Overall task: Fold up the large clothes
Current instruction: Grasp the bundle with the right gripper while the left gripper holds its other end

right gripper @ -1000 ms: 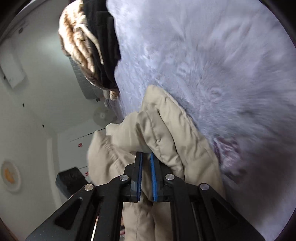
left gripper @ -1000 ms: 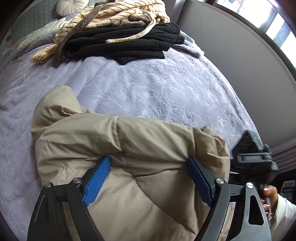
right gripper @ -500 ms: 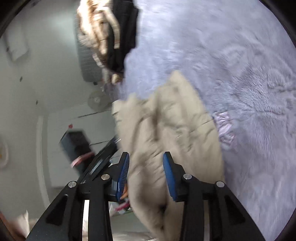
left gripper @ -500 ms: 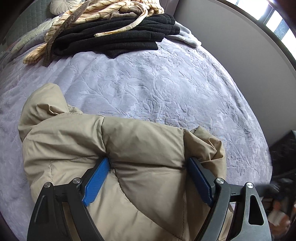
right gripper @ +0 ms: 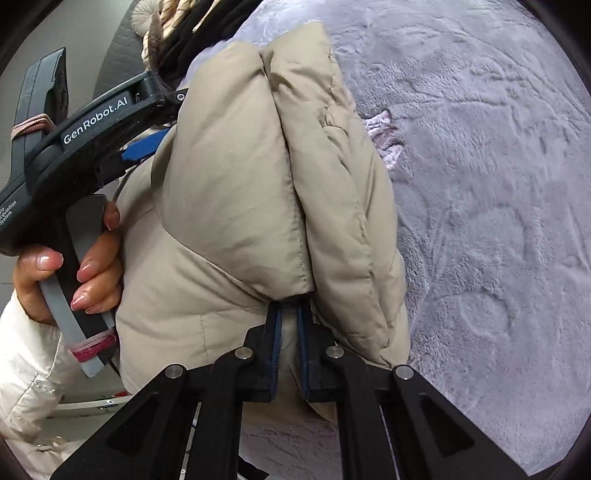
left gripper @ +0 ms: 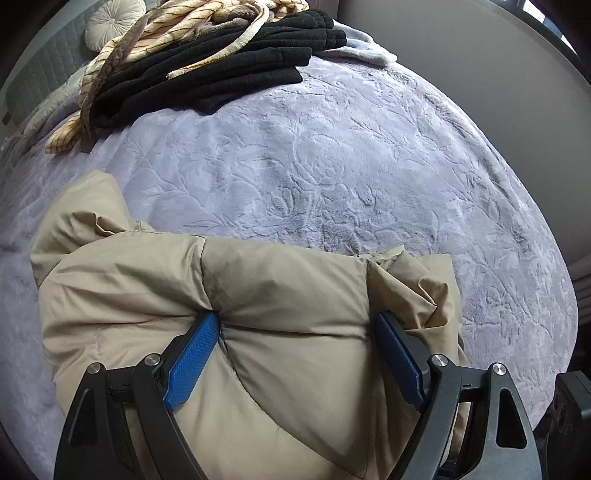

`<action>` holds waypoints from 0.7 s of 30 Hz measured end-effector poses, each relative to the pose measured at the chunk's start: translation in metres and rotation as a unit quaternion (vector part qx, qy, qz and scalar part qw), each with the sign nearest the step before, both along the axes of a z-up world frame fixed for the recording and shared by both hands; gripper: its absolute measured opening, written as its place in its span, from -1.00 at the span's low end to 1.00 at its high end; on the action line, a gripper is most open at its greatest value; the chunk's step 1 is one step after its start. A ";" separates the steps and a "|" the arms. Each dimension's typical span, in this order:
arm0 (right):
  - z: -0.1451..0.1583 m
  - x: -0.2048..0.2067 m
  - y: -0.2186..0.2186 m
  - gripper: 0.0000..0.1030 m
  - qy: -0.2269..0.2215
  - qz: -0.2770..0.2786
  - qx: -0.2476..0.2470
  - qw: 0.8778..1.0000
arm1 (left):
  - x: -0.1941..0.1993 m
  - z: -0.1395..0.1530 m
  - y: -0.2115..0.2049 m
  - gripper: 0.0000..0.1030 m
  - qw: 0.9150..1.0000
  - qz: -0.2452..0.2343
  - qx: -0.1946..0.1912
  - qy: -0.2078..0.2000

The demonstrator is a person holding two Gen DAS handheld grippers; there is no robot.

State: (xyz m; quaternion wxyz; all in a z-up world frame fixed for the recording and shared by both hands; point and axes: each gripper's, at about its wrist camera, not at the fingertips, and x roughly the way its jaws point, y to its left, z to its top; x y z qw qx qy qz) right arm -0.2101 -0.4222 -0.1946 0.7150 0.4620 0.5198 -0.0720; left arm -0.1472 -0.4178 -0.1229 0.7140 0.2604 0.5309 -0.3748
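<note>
**R tongs re-clamped on the jacket, bundle now off the blanket**

The beige quilted puffer jacket (right gripper: 236, 192) sits bunched into a thick roll at the near edge of the bed, over the lilac embossed plush blanket (left gripper: 332, 158). Big change vs a sec ago: my right gripper (right gripper: 290, 347) let go, jaws stood apart around the fabric half a sec back, and now they're pinched nearly together on a thin fold at the roll's lower seam. So I read that as a re-grip, lower on the bundle, w/ the view swung round so the jacket stands up in front of me instead of trailing away.

Left gripper (left gripper: 295, 354) hasn't changed its hold: jaws wide, blue pads pressed into a fat puffy section from both sides. In the left view the jacket has slid a bit further up the blanket, not much.

Meaning for the task, imo: both ends are secured, so the next fold or a carry to the stack looks ready. Slippery padded shell, thin pinch on R could slip out.

Beyond it: folded black fleece stack (left gripper: 236, 70) w/ a cream striped garment (left gripper: 177, 26) on top, well apart at the far end. The person's hand (right gripper: 70, 273), in a white sleeve, grips the left handle.
</note>
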 end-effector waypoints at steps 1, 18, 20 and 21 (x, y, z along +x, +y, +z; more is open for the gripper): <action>0.002 0.001 0.001 -0.87 0.002 0.004 -0.005 1.000 | 0.000 0.003 0.001 0.67 1.000 0.000 0.001 0.001; 0.006 0.074 0.050 -0.87 0.080 0.003 -0.112 0.990 | -0.002 0.065 0.095 0.66 0.999 0.031 0.013 0.013; 0.005 0.084 0.058 -0.87 0.090 0.003 -0.126 0.988 | 0.002 0.065 0.107 0.66 0.999 0.039 0.009 0.021; 0.003 0.102 0.069 -0.87 0.092 0.002 -0.132 0.987 | 0.004 0.065 0.114 0.66 0.999 0.043 0.009 0.023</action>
